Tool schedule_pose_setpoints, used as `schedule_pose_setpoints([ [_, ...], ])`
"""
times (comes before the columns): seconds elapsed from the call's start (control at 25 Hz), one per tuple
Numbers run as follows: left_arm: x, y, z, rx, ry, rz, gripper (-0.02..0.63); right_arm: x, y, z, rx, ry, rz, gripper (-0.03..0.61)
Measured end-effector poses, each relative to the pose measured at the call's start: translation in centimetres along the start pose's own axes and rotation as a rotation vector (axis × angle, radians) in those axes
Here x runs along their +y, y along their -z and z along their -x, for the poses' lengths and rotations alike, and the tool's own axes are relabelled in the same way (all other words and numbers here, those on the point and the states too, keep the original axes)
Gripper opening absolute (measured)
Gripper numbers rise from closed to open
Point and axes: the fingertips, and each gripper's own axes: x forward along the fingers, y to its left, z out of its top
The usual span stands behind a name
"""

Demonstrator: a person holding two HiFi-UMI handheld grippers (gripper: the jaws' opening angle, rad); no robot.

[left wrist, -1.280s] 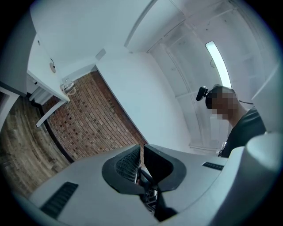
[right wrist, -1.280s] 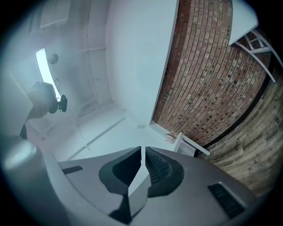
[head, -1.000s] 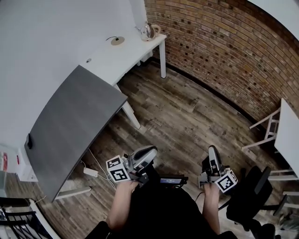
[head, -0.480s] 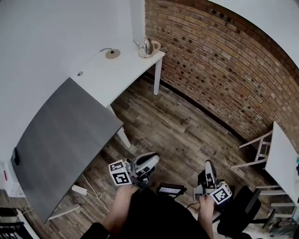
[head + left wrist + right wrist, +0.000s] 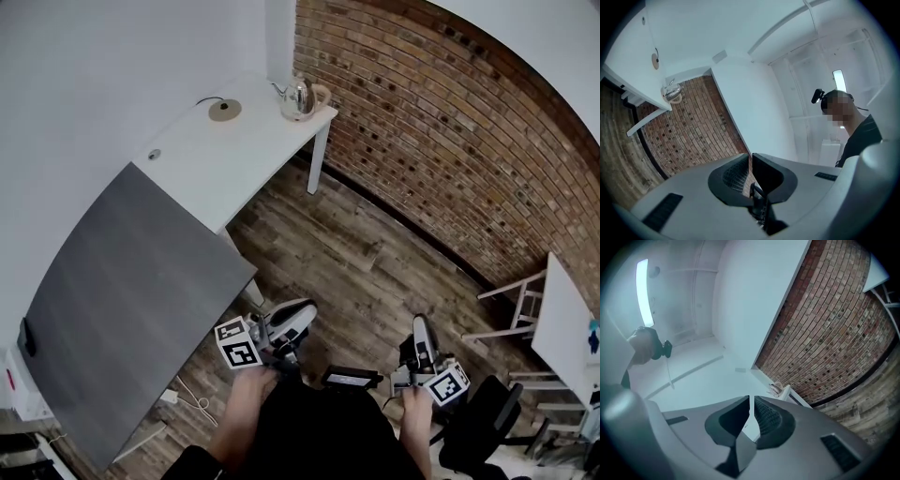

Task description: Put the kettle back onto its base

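The shiny metal kettle [image 5: 298, 97] stands on the far corner of the white table [image 5: 206, 164], next to the brick wall. Its round base [image 5: 224, 111] with a cord lies to the kettle's left on the same table, apart from it. Both grippers are far from them, held close to the person's body over the wooden floor. My left gripper [image 5: 307, 308] is shut and holds nothing; its view shows the kettle [image 5: 671, 93] and the base [image 5: 655, 61] small at the upper left. My right gripper [image 5: 418, 322] is shut and holds nothing too, with the kettle [image 5: 778, 388] just beyond its jaws.
A dark grey desk [image 5: 131, 300] adjoins the white table at the left. A brick wall [image 5: 441, 122] runs along the back right. A white table [image 5: 564, 323] and a black chair [image 5: 487, 417] stand at the right. A power strip [image 5: 172, 396] lies under the desk.
The person has walked towards the tables, so the kettle and base sit lower and a little larger in the head view. Both grippers have stayed shut by the body.
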Motion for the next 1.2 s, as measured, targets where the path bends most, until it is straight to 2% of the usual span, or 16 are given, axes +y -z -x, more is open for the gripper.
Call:
schedule_pose_setpoints([
  [0.2, 1.8, -1.8, 0.2, -0.007, -0.003, 0.012, 0.036, -0.7, 0.5, -1.5, 0.002, 0.027, 0.005, 0.037],
  [0.36, 2.9, -3.1, -0.3, -0.006, -0.014, 0.002, 0.037, -1.0, 0.0, -3.7, -0.005, 0.016, 0.009, 0.037],
  [0.6, 5.6, -5.3, -1.4, -0.025, -0.060, -0.031, 0.037, -3.7, 0.1, -8.2, 0.029, -0.024, -0.025, 0.037],
  [0.72, 7.6, -6.9, -2.4, -0.043, -0.095, -0.059, 0.037, -5.3, -0.3, -11.8, 0.044, -0.072, -0.050, 0.037],
  [0.84, 9.0, -8.5, -4.1, -0.060, -0.124, -0.087, 0.037, -7.8, -1.6, -15.3, 0.065, -0.091, -0.070, 0.037],
  [1.04, 11.4, -10.5, -8.2, -0.081, -0.182, -0.135, 0.037, -11.2, -6.1, -20.4, 0.069, -0.144, -0.074, 0.037],
  [1.2, 13.0, -10.6, -11.4, -0.070, -0.207, -0.152, 0.037, -14.4, -7.9, -22.7, 0.093, -0.152, -0.087, 0.037],
])
